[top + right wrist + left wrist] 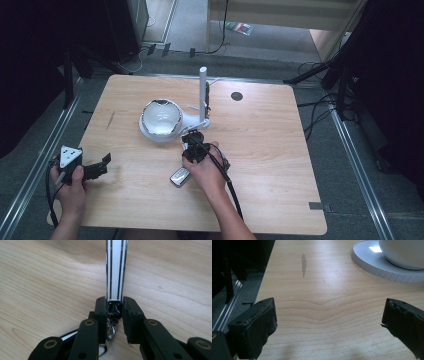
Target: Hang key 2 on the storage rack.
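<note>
High view: right tool [192, 141] just in front of white bowl [160, 118], left tool [102, 167] parked off to bowl's left. Left gripper view: jaws released, idle, so right works alone. Right gripper view: jaws clenched on strap [115, 270] end at clasp, strap lying flat on bench [45, 282] for lifting probably.

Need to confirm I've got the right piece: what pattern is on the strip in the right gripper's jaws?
White strip with thin black lengthwise lines, clearest in the right gripper view.
</note>
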The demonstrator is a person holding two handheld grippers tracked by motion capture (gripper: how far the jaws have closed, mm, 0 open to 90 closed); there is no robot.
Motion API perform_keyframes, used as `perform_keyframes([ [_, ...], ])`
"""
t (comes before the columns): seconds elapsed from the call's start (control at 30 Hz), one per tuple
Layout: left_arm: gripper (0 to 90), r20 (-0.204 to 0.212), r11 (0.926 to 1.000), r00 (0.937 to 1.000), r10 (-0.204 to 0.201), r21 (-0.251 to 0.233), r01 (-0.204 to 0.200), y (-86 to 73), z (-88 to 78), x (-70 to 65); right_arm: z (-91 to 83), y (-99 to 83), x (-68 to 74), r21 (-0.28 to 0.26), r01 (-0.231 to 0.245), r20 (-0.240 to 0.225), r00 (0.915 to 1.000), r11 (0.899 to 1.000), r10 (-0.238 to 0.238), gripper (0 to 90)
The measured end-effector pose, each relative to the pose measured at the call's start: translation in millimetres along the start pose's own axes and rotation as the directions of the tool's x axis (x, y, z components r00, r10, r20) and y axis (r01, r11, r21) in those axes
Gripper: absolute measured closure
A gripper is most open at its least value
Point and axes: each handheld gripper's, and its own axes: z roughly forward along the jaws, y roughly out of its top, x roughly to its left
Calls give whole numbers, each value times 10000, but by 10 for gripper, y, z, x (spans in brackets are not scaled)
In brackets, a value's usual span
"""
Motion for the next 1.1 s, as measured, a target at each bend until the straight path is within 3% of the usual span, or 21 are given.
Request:
perform_keyframes([
  [0.13,1,-19,10000,10000,28,-6,-28,0,1,-3,-117,-30,-31,-622,-26,10,10000,9981,27,760],
  [0.23,1,-12,10000,10000,33,2,-33,0,1,-3,-205,-47,-63,-989,-150,-356,9993,9950,115,761],
  [0.43,2,0,10000,10000,22,-1,-22,0,1,-1,-357,-81,-97,-1734,-377,-613,9977,9841,274,760],
  [0.6,1,-3,10000,10000,21,9,-21,1,1,-2,-467,-113,-129,-2596,-213,-695,9976,9655,33,760],
  [0.7,1,0,10000,10000,28,13,-28,1,2,-2,-543,-125,-154,-3161,-72,-750,9970,9487,-175,760],
  [0.93,2,-9,10000,10000,74,27,-74,2,3,0,-684,-155,-200,-4004,111,-671,9969,9163,-414,760],
  [1.0,1,3,10000,10000,72,23,-72,2,3,0,-708,-157,-230,-4123,38,-740,9965,9110,-376,760],
  [1.1,2,12,10000,10000,38,14,-38,1,4,1,-743,-163,-264,-4469,157,-647,9967,8945,-499,760],
])
